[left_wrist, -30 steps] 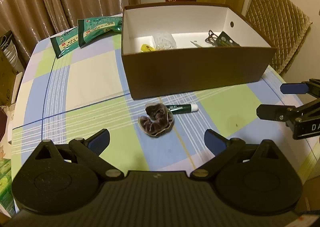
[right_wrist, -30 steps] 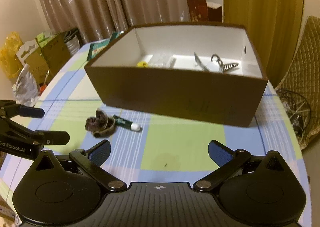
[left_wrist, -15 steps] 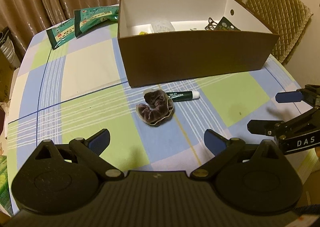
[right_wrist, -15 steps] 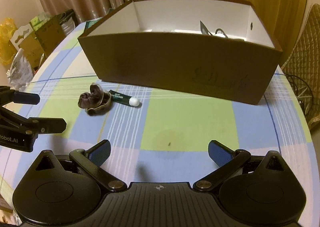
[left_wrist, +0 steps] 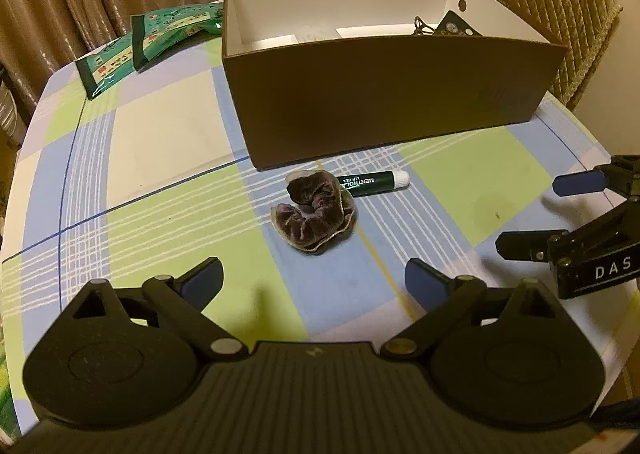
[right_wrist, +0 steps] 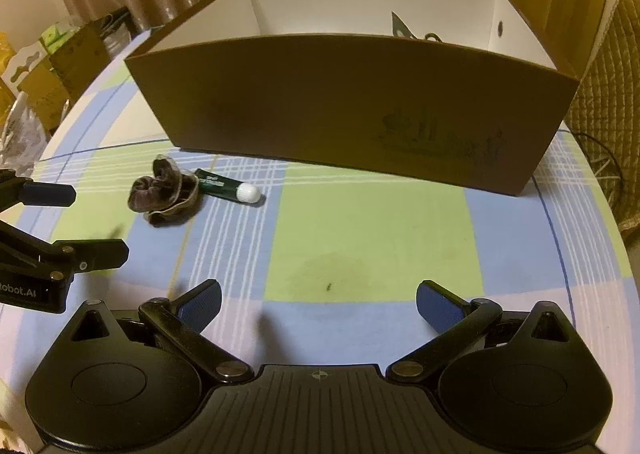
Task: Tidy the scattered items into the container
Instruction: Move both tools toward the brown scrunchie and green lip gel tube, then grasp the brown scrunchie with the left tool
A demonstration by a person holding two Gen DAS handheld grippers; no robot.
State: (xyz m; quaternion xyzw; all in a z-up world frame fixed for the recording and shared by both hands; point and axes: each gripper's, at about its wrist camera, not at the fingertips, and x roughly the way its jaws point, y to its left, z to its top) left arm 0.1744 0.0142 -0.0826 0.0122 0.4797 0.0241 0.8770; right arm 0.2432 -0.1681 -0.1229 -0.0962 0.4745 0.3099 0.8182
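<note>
A dark velvet scrunchie [left_wrist: 314, 211] lies on the checked tablecloth, touching a green lip gel tube [left_wrist: 372, 182] with a white cap. Both sit just in front of the brown cardboard box [left_wrist: 384, 93], which holds several small items. My left gripper [left_wrist: 314, 280] is open and empty, low over the cloth, just short of the scrunchie. My right gripper [right_wrist: 318, 304] is open and empty, to the right of the scrunchie [right_wrist: 162, 195] and tube [right_wrist: 226, 185], facing the box wall [right_wrist: 352, 105]. Each gripper shows in the other's view: right [left_wrist: 558, 213], left [right_wrist: 76, 219].
Two green packets [left_wrist: 150, 39] lie at the far left of the table, beside the box. A quilted chair [left_wrist: 560, 9] stands behind the box on the right. Cardboard boxes and bags [right_wrist: 52, 65] stand on the floor past the table's left edge.
Both grippers have dropped lower and moved closer to the table, so the box's inside is largely hidden now. The scrunchie and tube have not moved.
</note>
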